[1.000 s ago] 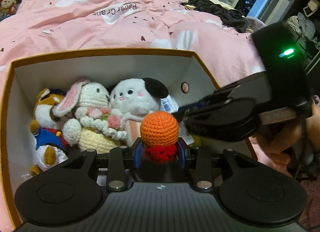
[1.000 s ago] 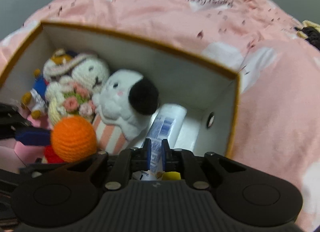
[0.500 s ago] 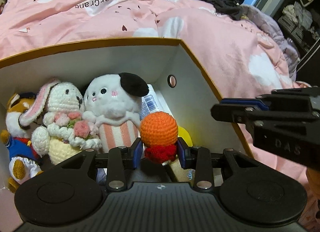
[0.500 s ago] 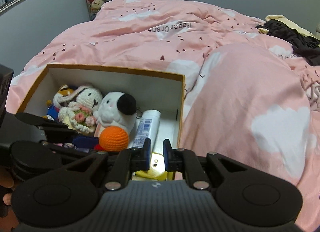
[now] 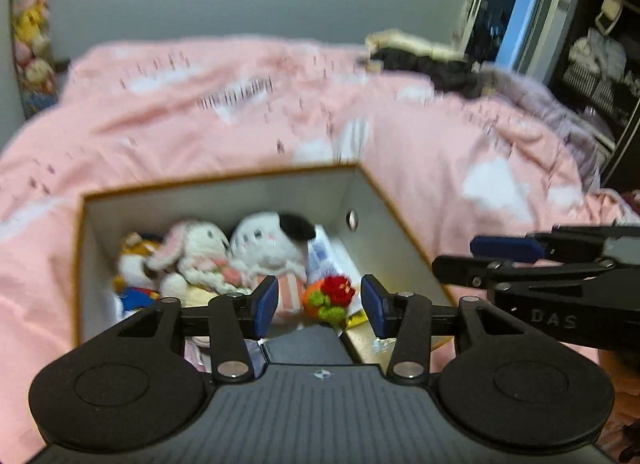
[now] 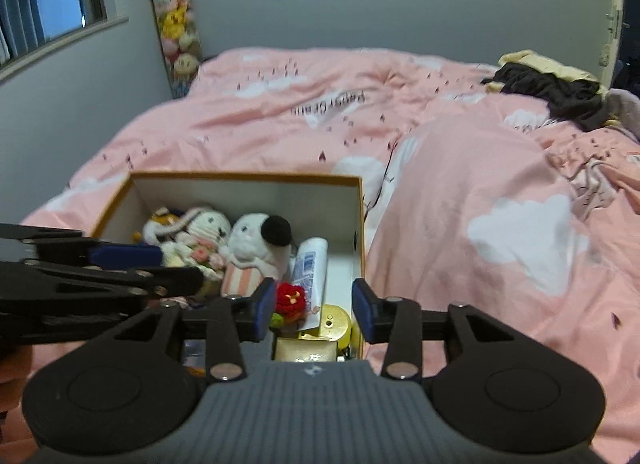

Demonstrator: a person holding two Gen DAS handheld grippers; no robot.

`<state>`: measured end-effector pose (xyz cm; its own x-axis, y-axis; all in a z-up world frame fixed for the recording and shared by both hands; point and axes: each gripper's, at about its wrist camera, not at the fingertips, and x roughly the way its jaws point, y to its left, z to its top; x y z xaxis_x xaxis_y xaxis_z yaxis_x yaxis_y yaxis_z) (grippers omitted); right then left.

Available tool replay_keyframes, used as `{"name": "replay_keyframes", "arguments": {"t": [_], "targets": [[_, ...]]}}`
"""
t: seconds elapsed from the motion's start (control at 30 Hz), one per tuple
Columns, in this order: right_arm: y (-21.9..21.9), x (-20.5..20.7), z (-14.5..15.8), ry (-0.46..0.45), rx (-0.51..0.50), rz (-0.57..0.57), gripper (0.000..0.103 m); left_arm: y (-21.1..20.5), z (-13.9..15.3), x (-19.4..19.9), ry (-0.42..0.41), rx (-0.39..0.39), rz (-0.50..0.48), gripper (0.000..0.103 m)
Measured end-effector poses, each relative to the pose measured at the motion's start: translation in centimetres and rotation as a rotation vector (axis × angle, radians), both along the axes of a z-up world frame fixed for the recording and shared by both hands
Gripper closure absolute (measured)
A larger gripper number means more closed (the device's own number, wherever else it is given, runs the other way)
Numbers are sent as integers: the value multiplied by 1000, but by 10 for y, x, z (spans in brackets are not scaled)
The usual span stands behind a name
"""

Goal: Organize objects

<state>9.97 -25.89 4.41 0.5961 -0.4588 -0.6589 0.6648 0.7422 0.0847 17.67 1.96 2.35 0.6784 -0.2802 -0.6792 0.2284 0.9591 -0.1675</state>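
An orange-rimmed white box [image 5: 224, 200] [image 6: 248, 180] stands on the pink bed. Inside it are a crochet bunny [image 5: 196, 248] [image 6: 204, 232], a white plush with a black ear [image 5: 272, 242] [image 6: 260, 236], a small tiger plush [image 5: 134, 260], a white tube [image 6: 310, 264] and the orange crochet toy with a red and green top [image 5: 330, 296] [image 6: 290, 302]. My left gripper [image 5: 318, 306] is open and empty above the box's near end. My right gripper [image 6: 314, 308] is open and empty above the box's right end.
A pink duvet [image 6: 460, 168] covers the bed. Dark and yellow clothes [image 6: 548, 84] lie at its far right. A hanging rack of plush toys [image 6: 176, 20] is in the left corner. Gold items [image 6: 320, 336] lie at the box's near end.
My left gripper has opened and let the orange crochet toy drop into the box. My right gripper has opened too. Both have pulled up and back from the box.
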Motion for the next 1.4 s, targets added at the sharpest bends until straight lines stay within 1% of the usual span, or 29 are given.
{"name": "replay_keyframes", "arguments": {"t": [0.07,0.13,0.23,0.27,0.3,0.33,0.37,0.4,0.5,0.57,0.63,0.87,0.93,1.03,1.1,1.3,1.4], "targets": [[10,-11,8,-36,-15,-6,54,3,16,-20,-56,-2,21,44],[22,-21,16,-74,-39,-15,49,3,29,-38,-115,-3,50,41],[44,-33,28,-126,-86,-11,44,5,46,-61,-200,0,113,37],[51,-36,32,-147,-107,-3,40,5,51,-68,-230,10,136,32],[59,-40,37,-169,-133,9,37,5,56,-76,-268,22,161,30],[67,-44,41,-188,-158,19,35,4,61,-85,-310,33,184,29],[73,-46,45,-204,-182,28,32,5,65,-92,-344,42,199,25],[80,-49,49,-222,-207,38,27,5,68,-101,-382,49,215,22],[95,-56,53,-257,-252,46,20,4,70,-122,-450,54,275,19],[101,-59,52,-268,-258,48,17,6,68,-128,-443,53,308,16],[105,-60,48,-267,-245,54,15,8,61,-130,-413,47,315,16],[114,-61,15,-173,-201,45,9,7,25,-134,-272,99,309,16],[115,-61,5,-147,-183,40,8,9,16,-138,-232,96,314,16],[115,-61,-8,-113,-165,30,8,16,1,-144,-167,80,363,16],[112,-59,-14,-98,-153,16,7,19,-8,-144,-134,77,370,16],[109,-52,-33,-53,-129,21,6,19,-26,-145,-75,96,349,16],[107,-47,-41,-32,-118,25,5,16,-32,-142,-61,124,330,16]]}}
